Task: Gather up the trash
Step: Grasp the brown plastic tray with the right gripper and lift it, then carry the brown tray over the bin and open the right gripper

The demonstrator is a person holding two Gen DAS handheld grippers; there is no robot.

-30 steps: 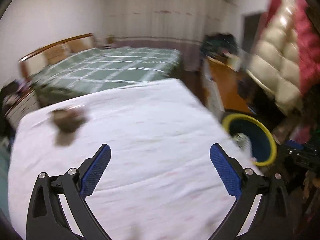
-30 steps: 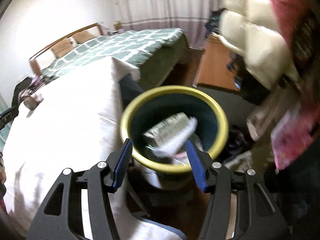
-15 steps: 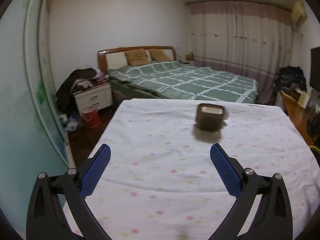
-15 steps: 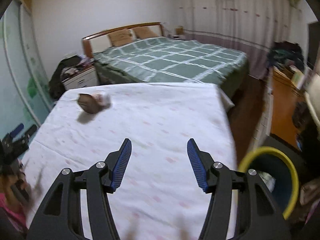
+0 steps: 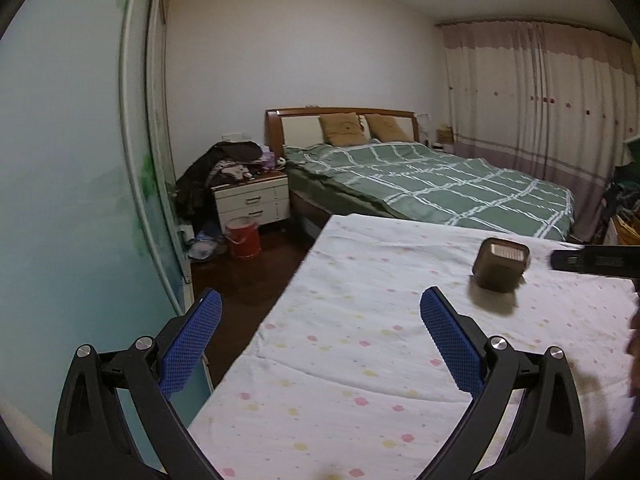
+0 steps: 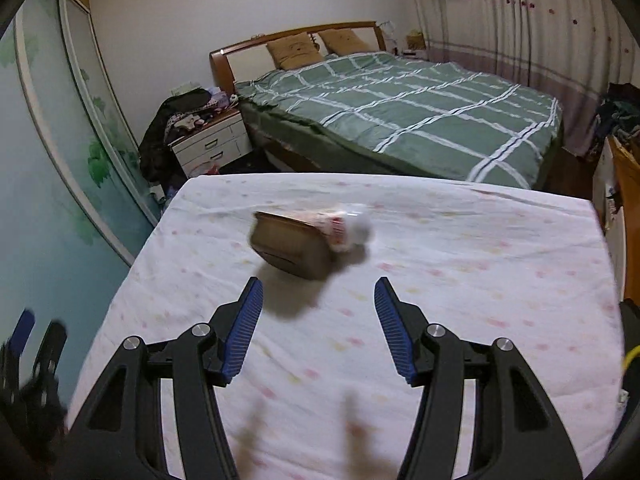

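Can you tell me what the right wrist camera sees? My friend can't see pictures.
The open right gripper points at a brown box lying on a white flowered sheet, not touching it. Behind is a green checked bed.

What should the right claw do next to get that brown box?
Probably ease the right claw forward toward the brown box. Its jaws are open and empty, and the box lies just ahead on the white sheet, not yet between them.

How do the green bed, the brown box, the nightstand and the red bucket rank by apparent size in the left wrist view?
1. Green bed
2. Nightstand
3. Brown box, nearer the camera, so unsure against the nightstand
4. Red bucket
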